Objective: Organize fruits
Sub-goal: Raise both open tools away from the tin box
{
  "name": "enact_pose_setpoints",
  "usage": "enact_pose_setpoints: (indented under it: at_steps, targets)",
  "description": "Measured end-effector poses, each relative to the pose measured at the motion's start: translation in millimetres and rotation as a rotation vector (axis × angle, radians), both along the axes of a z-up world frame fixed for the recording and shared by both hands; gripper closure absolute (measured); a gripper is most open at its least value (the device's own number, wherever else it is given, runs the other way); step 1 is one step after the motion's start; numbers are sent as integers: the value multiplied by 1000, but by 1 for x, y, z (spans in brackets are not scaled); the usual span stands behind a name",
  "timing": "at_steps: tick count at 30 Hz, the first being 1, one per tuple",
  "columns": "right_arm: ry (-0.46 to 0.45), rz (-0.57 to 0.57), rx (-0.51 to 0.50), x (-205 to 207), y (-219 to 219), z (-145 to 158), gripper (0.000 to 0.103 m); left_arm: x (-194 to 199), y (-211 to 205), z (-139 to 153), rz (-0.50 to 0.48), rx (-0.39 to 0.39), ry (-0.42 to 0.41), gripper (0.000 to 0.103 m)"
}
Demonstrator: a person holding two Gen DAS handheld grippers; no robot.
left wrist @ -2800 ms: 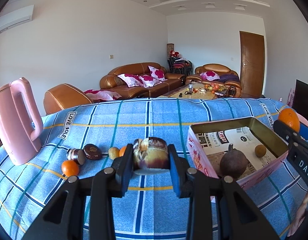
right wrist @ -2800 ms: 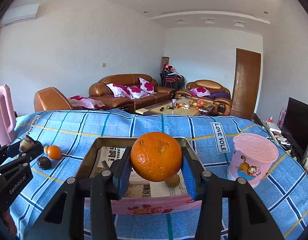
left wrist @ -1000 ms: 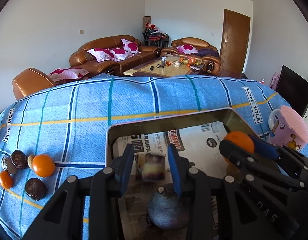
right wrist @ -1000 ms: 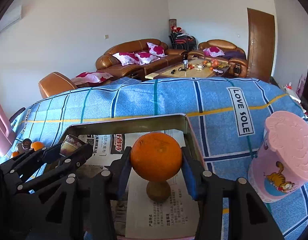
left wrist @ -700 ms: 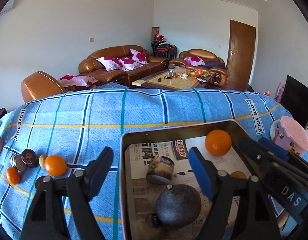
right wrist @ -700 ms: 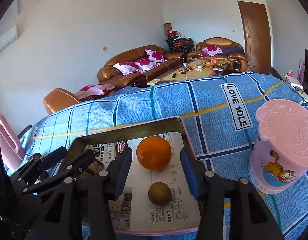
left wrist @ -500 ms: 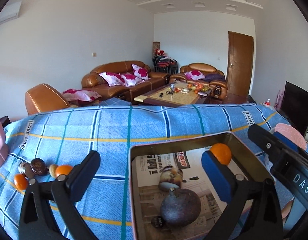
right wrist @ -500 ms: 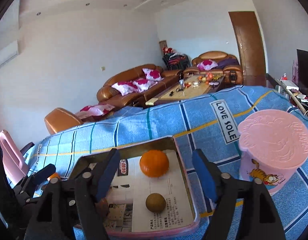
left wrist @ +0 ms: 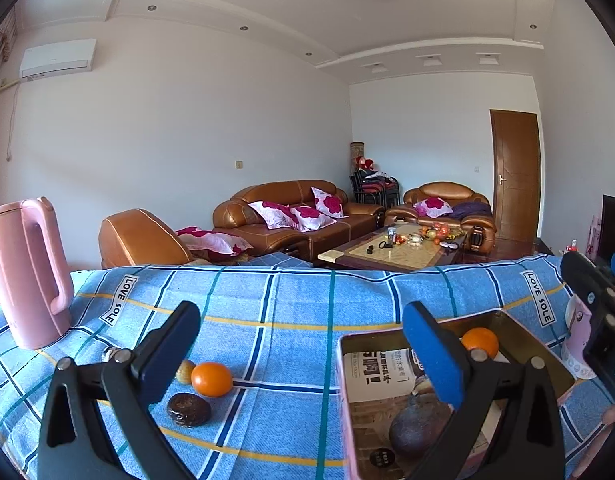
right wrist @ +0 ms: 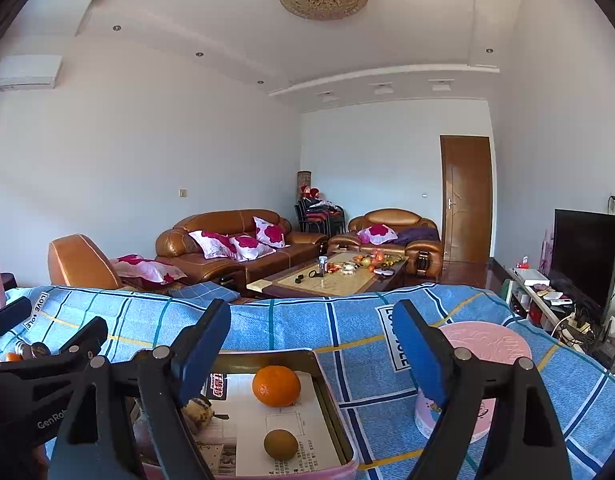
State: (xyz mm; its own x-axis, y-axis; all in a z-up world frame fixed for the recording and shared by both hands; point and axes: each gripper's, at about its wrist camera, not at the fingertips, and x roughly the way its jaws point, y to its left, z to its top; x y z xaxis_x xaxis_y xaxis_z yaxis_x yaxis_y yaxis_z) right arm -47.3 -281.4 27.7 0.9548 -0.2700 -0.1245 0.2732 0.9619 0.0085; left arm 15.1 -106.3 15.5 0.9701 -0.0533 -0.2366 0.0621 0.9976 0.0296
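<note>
A pink paper-lined tray [left wrist: 340,354] [right wrist: 332,396] sits on the blue checked cloth. It holds an orange [left wrist: 479,343] [right wrist: 276,385], a dark round fruit [left wrist: 417,427], a small brown fruit [right wrist: 280,444] and a cut purple fruit [right wrist: 199,409]. Left of the tray lie an orange [left wrist: 211,379], a dark wrinkled fruit [left wrist: 188,409] and a small yellowish fruit [left wrist: 185,371]. My left gripper [left wrist: 303,354] is open and empty, raised above the cloth left of the tray. My right gripper [right wrist: 309,354] is open and empty above the tray.
A pink kettle [left wrist: 25,272] stands at the far left of the table. A pink lidded cup [right wrist: 483,368] stands right of the tray. Beyond the table are brown sofas [left wrist: 299,216] and a coffee table [left wrist: 399,248].
Both grippers let go of their fruits into the tray, opened wide, then rose and pulled back. The left gripper swung left, so the loose fruits and kettle came into view.
</note>
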Motion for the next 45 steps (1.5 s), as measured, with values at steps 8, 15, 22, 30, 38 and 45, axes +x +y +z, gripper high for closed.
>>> enact_pose_setpoints:
  at_steps: [8, 15, 22, 30, 38, 45]
  targets:
    - [-116, -48, 14, -29, 1, 4, 1, -5, 6, -5, -16, -19, 40, 0]
    - [-150, -11, 9, -34, 5, 4, 1, -11, 8, -7, -37, -23, 62, 0]
    - [-87, -77, 23, -30, 9, 1, 1, -21, 11, -6, -73, -31, 69, 0]
    - [-57, -95, 51, -33, 8, -1, 1, -25, 14, -6, -106, -29, 108, 0]
    - [114, -45, 138, -26, 15, -11, 1, -24, 29, -9, -114, -28, 147, 0]
    - [180, -30, 99, -20, 39, -16, 1, -16, 47, -12, -116, -17, 183, 0]
